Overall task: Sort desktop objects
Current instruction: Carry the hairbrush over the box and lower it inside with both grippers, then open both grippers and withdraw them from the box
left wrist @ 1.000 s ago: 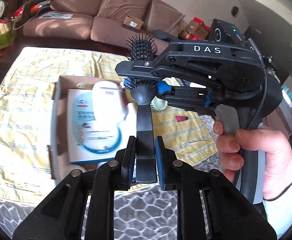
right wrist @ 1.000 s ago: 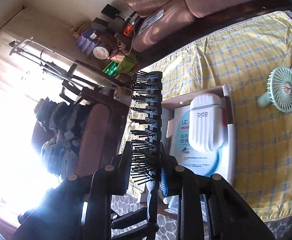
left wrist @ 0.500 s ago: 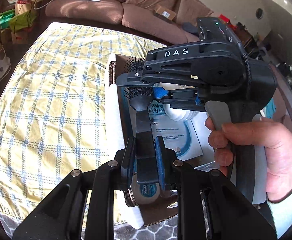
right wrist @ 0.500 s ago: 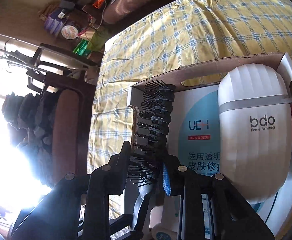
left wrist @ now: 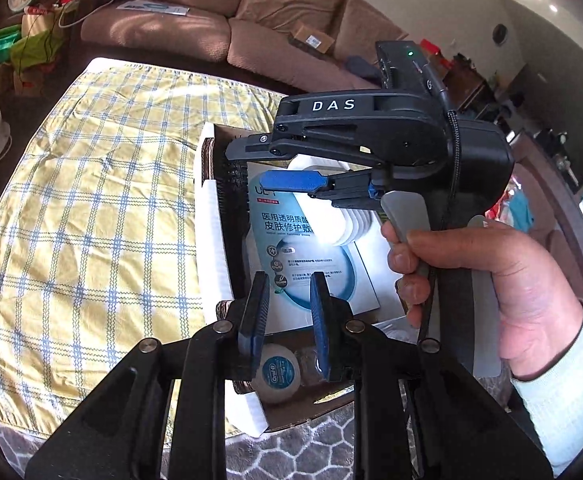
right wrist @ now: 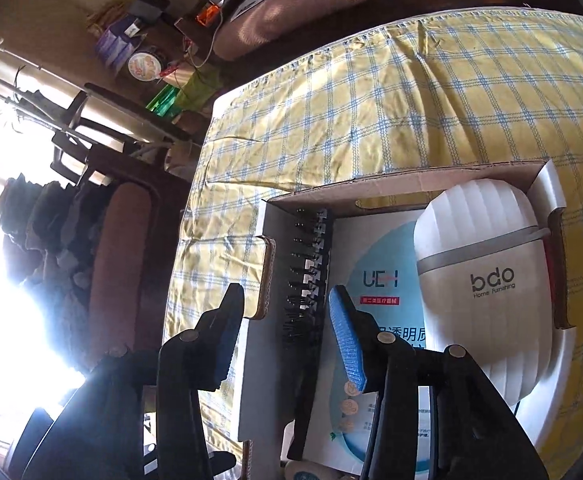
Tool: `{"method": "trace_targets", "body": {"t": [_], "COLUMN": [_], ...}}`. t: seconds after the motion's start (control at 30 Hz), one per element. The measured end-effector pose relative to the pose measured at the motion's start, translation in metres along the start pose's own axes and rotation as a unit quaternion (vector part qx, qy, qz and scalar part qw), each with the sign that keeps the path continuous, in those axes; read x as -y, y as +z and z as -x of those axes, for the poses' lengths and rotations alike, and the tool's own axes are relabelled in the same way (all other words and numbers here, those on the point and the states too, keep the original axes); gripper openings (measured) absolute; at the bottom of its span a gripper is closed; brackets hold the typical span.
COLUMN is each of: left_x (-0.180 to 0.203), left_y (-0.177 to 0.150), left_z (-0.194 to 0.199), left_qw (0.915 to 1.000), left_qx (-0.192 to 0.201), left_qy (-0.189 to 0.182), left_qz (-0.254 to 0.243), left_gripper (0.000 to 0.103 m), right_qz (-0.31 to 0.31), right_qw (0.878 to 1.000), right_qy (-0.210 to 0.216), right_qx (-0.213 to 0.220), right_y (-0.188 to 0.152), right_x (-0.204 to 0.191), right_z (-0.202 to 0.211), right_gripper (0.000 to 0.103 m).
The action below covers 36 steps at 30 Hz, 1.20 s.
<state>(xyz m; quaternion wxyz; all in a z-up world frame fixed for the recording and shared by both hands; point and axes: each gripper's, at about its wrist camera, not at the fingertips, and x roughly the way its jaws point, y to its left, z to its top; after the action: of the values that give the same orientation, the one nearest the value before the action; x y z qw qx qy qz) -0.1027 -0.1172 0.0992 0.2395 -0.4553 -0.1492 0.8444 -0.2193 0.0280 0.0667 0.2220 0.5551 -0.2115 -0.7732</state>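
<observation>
Brush [right wrist: 309, 280] lies in box [right wrist: 411, 184]; right claw [right wrist: 287, 344] just opened, empty; left claw [left wrist: 287, 320] narrow, seemingly empty. Careless retreat could snag bristles.

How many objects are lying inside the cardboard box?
4 visible: black hairbrush along the left side, blue-white packet in the middle, white bdo case at right, round Oral-B container at the near end. More may be hidden.

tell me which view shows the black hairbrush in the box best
The right wrist view: the hairbrush lies along the box's left wall, bristles and handle visible between the open right gripper fingers. In the left wrist view only a strip of bristles shows, under the right gripper's upper finger.
</observation>
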Motion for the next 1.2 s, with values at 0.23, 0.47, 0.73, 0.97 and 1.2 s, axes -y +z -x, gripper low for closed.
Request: {"method": "trace_targets", "body": {"t": [0.23, 0.47, 0.73, 0.97, 1.2], "left_x": [-0.001, 0.007, 0.024, 0.042, 0.063], "left_y": [0.003, 0.001, 0.0, 0.003, 0.007], "left_z": [0.004, 0.001, 0.001, 0.005, 0.004], "left_qw": [0.9999, 1.0, 0.9998, 0.9987, 0.9956], "left_qx": [0.003, 0.004, 0.016, 0.017, 0.017], "left_qy": [-0.008, -0.002, 0.012, 0.048, 0.089], "left_qz": [0.007, -0.006, -0.005, -0.004, -0.024], "left_gripper": [0.018, 0.033, 0.096, 0.103, 0.103], "right_qz": [0.002, 0.042, 0.057, 0.071, 0.108], "right_qw": [1.0, 0.999, 0.997, 0.995, 0.985], "right_qy": [0.004, -0.021, -0.032, -0.066, -0.128], "right_qx": [-0.006, 0.015, 0.044, 0.039, 0.041], "right_y": [0.001, -0.005, -0.021, -0.046, -0.069], "right_x": [-0.011, -0.018, -0.001, 0.024, 0.045], "right_z": [-0.025, 0.018, 0.078, 0.101, 0.114], "right_gripper": [0.035, 0.049, 0.096, 0.103, 0.103]}}
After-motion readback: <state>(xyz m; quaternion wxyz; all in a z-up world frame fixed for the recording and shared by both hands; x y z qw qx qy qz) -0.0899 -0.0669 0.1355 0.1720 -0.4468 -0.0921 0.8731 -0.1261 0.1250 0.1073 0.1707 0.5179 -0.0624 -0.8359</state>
